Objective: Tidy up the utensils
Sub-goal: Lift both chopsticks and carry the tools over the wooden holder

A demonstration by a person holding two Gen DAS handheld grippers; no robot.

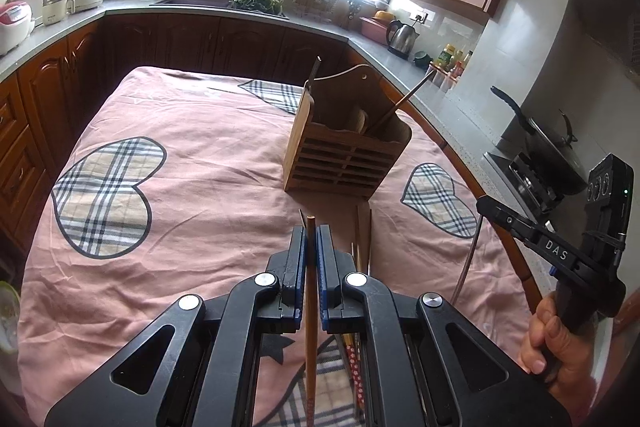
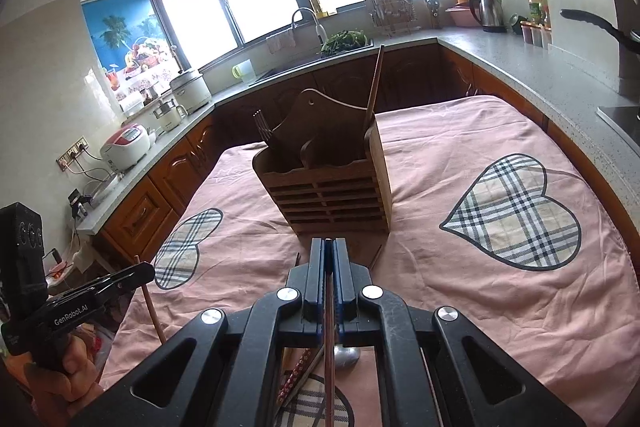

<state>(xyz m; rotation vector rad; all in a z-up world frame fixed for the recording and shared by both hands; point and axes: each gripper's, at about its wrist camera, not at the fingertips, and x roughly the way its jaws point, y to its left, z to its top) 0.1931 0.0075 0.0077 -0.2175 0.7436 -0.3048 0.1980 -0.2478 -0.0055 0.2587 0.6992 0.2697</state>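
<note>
A slatted wooden utensil holder (image 1: 344, 151) (image 2: 332, 187) stands on the pink cloth. A fork (image 2: 262, 127) sits in one compartment and a brown chopstick (image 2: 374, 91) leans out of another. My left gripper (image 1: 311, 239) is shut on a brown chopstick (image 1: 311, 307), held above the cloth in front of the holder. In the right wrist view the left gripper (image 2: 148, 273) shows at the left edge with that chopstick (image 2: 154, 307) hanging from it. My right gripper (image 2: 330, 251) is shut on a thin metal utensil (image 2: 330, 327); it (image 1: 482, 205) shows at the right of the left wrist view.
More utensils lie on the cloth under the grippers: red dotted chopsticks (image 2: 296, 375) and a spoon bowl (image 2: 346, 355). The pink tablecloth (image 1: 200, 207) carries plaid hearts. Grey counters ring the table, with a kettle (image 1: 402, 37), a pan on the stove (image 1: 552, 155) and rice cookers (image 2: 124, 147).
</note>
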